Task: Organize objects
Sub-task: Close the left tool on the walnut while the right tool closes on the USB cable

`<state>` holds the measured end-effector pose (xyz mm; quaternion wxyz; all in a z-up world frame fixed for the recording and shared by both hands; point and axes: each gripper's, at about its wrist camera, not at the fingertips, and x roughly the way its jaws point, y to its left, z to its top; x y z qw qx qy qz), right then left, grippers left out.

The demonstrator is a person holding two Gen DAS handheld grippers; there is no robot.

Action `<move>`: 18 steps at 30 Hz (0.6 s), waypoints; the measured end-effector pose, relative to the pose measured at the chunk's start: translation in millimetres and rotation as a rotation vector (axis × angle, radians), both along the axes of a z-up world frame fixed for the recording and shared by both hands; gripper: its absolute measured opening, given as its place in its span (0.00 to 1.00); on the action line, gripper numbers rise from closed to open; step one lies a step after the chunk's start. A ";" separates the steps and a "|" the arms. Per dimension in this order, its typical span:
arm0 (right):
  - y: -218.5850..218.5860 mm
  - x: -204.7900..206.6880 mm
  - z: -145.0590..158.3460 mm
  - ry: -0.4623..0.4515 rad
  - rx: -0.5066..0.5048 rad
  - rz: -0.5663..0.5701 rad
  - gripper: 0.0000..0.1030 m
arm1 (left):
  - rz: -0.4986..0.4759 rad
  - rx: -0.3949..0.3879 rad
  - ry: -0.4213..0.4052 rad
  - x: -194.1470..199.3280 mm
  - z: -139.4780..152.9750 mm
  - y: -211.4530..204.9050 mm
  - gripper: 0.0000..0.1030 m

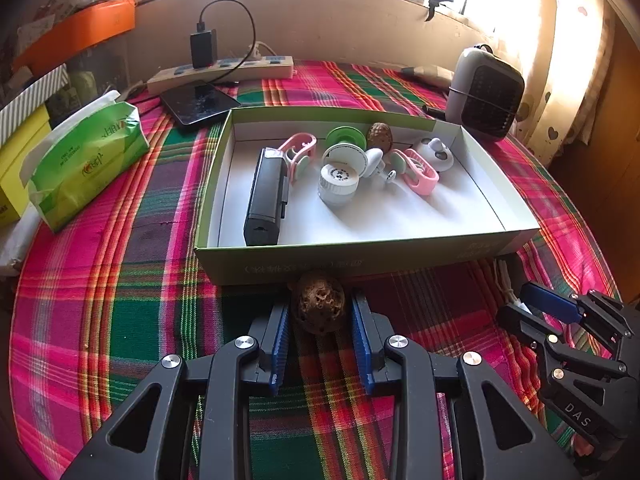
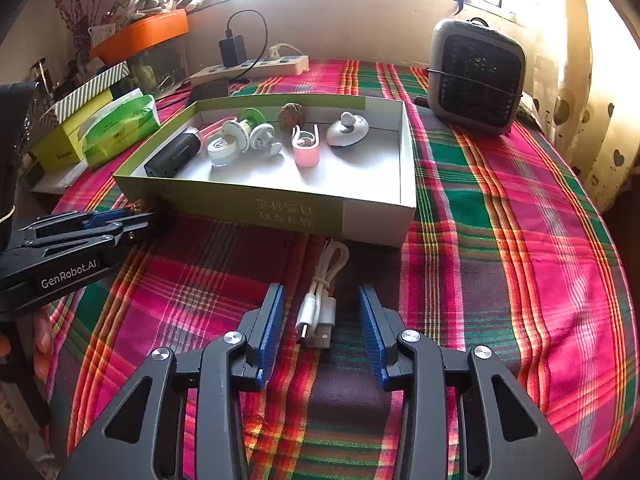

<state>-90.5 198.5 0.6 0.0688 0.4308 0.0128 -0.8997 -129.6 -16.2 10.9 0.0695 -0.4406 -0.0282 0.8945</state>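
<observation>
A brown pitted walnut [image 1: 319, 304] lies on the plaid cloth just before the front wall of the green-and-white box [image 1: 360, 264]. My left gripper [image 1: 320, 300] is shut on it, one blue pad against each side. A bundled white USB cable [image 2: 320, 308] lies between the fingers of my right gripper [image 2: 320, 292], which is open, with a gap on both sides. The box holds a black device [image 1: 266, 196], pink clips, white round parts and a second walnut [image 1: 379, 136]. The left gripper [image 2: 132, 216] shows at the left edge of the right wrist view.
A green tissue pack [image 1: 84, 160] and yellow boxes sit left of the box. Behind it are a dark tablet [image 1: 200, 102] and a power strip [image 1: 224, 68] with a charger. A grey desk fan [image 2: 476, 76] stands at the back right. Bare plaid cloth [image 2: 520, 240] spreads to the right.
</observation>
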 end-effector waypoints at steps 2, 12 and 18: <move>0.3 0.3 0.1 0.001 0.002 -0.002 0.31 | -0.001 0.000 0.000 0.2 0.0 0.4 0.26; 5.3 0.6 0.0 0.003 -0.006 -0.010 0.19 | -0.006 -0.002 0.007 1.7 2.3 3.2 0.26; 6.4 0.8 0.6 0.004 -0.015 -0.009 0.19 | -0.014 -0.014 0.013 4.4 3.3 7.8 0.26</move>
